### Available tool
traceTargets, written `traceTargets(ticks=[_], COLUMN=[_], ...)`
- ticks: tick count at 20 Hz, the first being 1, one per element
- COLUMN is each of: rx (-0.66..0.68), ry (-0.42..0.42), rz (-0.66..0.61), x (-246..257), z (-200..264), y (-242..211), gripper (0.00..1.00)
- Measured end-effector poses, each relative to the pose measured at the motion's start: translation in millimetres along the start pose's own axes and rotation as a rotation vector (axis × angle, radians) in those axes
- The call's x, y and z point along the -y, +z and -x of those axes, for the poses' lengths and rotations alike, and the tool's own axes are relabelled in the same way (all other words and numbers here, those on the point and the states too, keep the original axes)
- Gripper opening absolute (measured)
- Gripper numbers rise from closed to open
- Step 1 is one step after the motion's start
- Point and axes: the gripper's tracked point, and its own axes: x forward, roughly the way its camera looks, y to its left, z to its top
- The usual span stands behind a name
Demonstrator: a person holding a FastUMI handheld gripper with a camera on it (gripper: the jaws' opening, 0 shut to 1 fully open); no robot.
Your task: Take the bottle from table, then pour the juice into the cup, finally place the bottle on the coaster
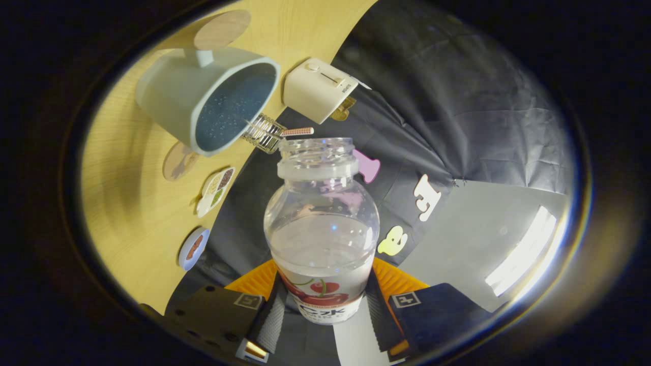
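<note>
Both fingers of the gripper (323,315) are clamped on the bottle (322,223), one pressing each side of its labelled lower body, so it's held firmly between them. It's a clear bottle with no cap on, its open neck pointing away from the fingers, and there's still clear liquid in the lower half. The whole view is tilted, so the wooden table (132,203) sweeps up the left side. Nearest on that left stretch is a small round coaster with a blue rim (193,248), then a pale oval dish with sections (215,191) a bit farther, then a round brownish coaster (178,161) just beyond that. Past the bottle's mouth and to the left sits the cup (203,99), a big pale blue-grey mug with a dark speckled inside, its opening facing this way. Right beside the cup's rim is a little clear ribbed thing (263,133), can't tell what it is. Farther right of the cup is a cream toaster (318,90), and farthest, beyond the cup, a round wooden coaster (222,29).
</note>
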Motion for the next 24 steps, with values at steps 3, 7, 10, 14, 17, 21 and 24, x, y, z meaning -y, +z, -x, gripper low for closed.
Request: traceTargets(ticks=[3,7,10,14,17,21,24], rx=[0.002,-0.001,-0.001,0.004,0.012,0.019,0.023], ry=[0.002,0.016,0.019,0.011,0.001,0.0,-0.007], rz=[0.014,0.033,0.048,0.051,0.057,0.061,0.058], x=[0,-3,-3,1,4,3,5], z=[0,1,-1,-1,-1,-1,-1], y=[0,-4,-5,-3,0,3,4], gripper=[0.76,0.76,0.76,0.76,0.76,0.76,0.76])
